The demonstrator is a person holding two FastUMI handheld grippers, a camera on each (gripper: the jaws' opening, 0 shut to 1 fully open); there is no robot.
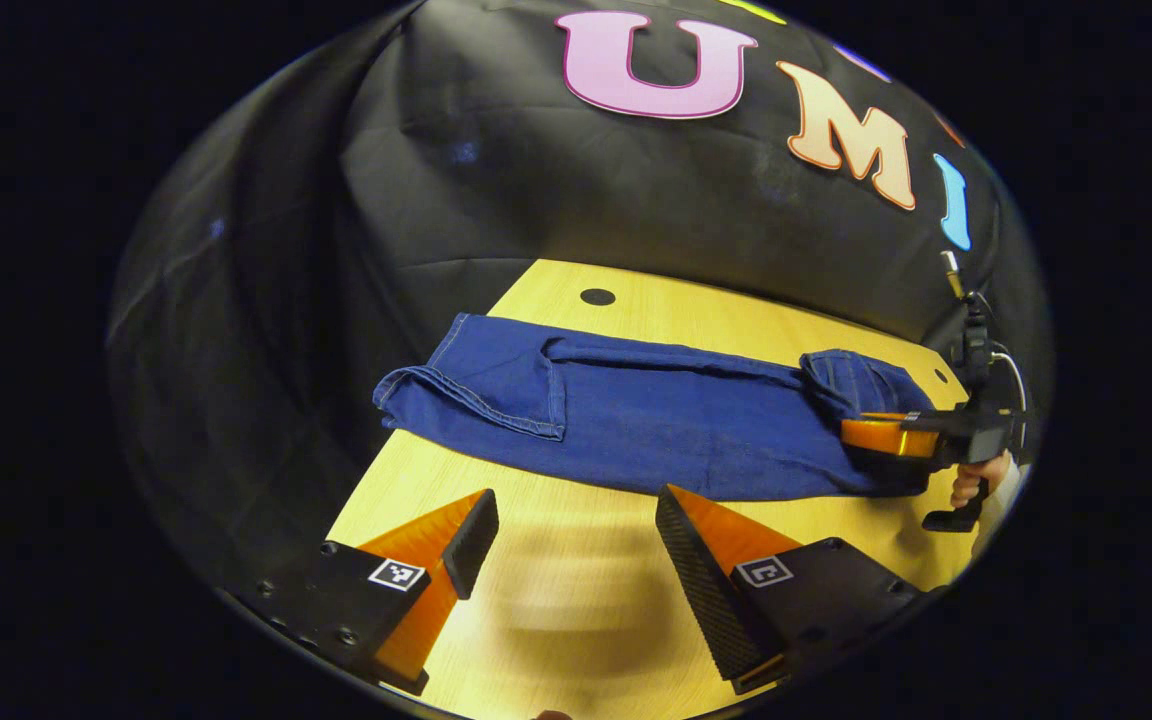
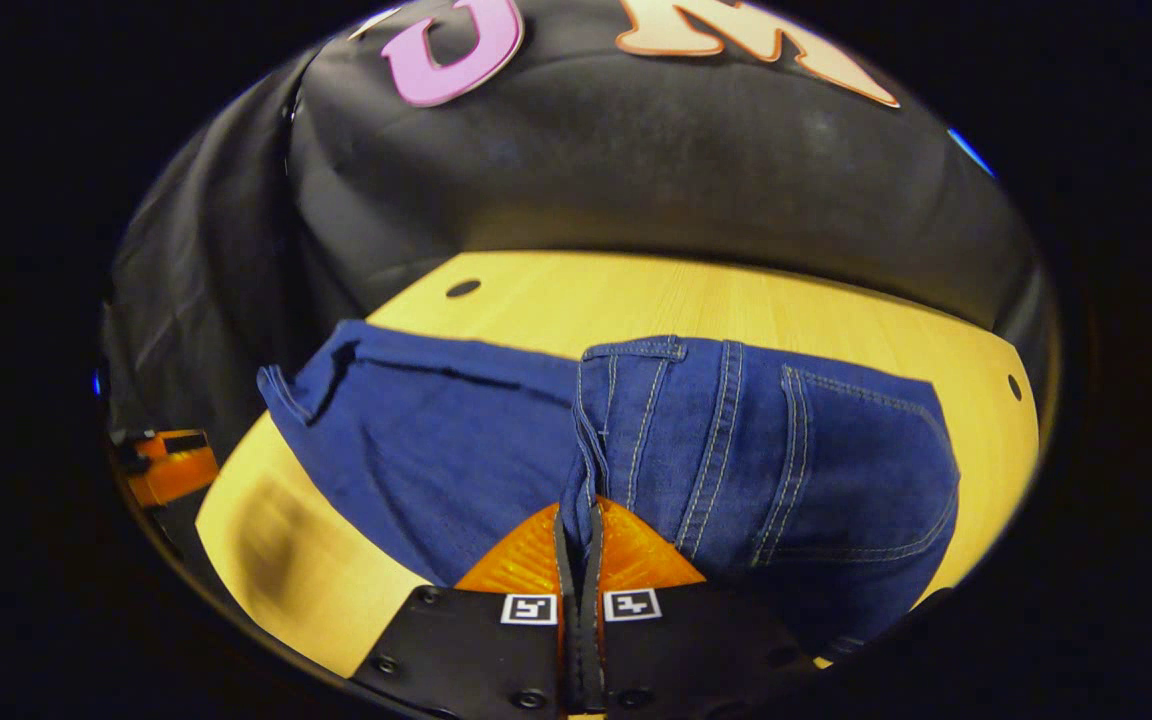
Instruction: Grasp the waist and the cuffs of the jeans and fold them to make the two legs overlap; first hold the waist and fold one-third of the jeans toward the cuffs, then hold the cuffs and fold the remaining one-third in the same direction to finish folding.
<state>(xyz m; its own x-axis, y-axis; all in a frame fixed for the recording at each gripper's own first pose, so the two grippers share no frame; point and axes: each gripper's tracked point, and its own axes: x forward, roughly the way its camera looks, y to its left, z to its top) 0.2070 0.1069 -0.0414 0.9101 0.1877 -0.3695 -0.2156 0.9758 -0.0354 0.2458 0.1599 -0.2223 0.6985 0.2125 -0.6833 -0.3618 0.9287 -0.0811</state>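
Dark blue jeans (image 1: 656, 420) lie lengthwise across the wooden table (image 1: 576, 610), legs stacked, cuffs (image 1: 416, 390) at the left end. In the left gripper view, my left gripper (image 1: 576, 500) hangs open over bare wood just in front of the jeans, touching nothing. At the right end, the right gripper (image 1: 876, 435) pinches the waist, held by a hand (image 1: 971, 482). In the right gripper view, the right gripper (image 2: 581, 525) is shut on a denim edge of the jeans (image 2: 756, 450) beside a back pocket (image 2: 856, 470). The left gripper (image 2: 171, 465) shows at the far left.
Black cloth walls close in the table (image 2: 696, 290) at the back and left. Small dark holes (image 1: 597, 296) (image 2: 462, 288) mark the tabletop near its far corners. Bare wood runs along the front edge below the jeans.
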